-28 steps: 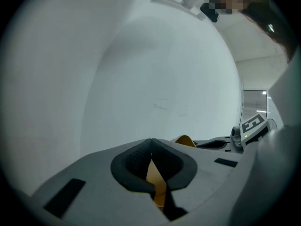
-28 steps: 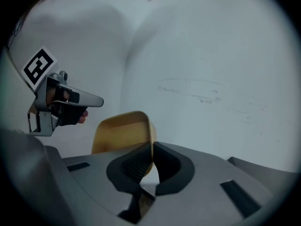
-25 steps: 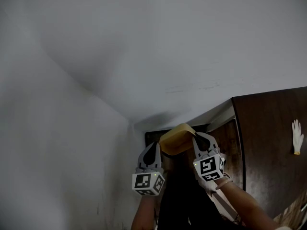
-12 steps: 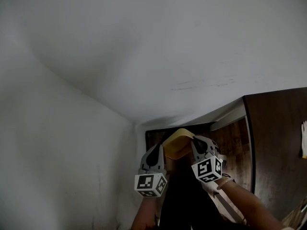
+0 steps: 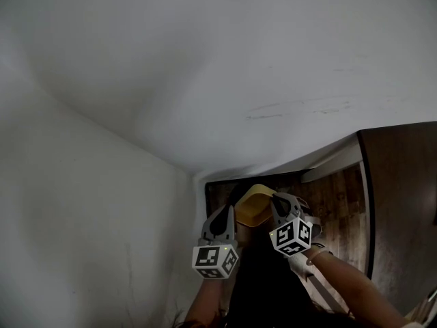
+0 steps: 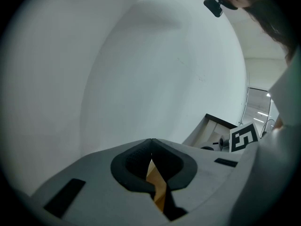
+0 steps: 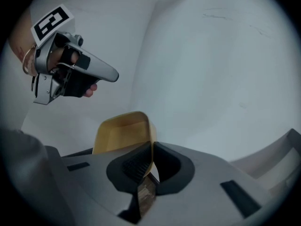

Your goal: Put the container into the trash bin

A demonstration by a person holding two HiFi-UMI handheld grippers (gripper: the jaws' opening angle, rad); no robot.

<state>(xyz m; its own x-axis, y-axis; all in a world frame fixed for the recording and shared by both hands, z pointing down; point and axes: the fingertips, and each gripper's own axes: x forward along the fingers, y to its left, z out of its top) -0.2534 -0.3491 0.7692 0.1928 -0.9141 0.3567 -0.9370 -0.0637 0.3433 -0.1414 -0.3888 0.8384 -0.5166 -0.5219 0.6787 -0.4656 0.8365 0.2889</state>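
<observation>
White walls point(image 5: 205, 80) meeting in a corner fill most of what I see from the head view. Low down, my left gripper point(image 5: 225, 214) points up just left of the container, and I see no contact between them. In its own view, the left gripper point(image 6: 151, 142) has its fingers pressed together at the tips. A thin tan sliver shows in the gap below them, and I cannot tell what it is. The yellow container point(image 5: 251, 207) hangs in the air between the two grippers, tilted, with its open side toward me. My right gripper point(image 5: 275, 200) holds it. In the right gripper view the fingers point(image 7: 141, 161) pinch the container point(image 7: 122, 133) by its side wall at the rim. A dark wood panel point(image 5: 403, 203) stands at the far right.
</observation>
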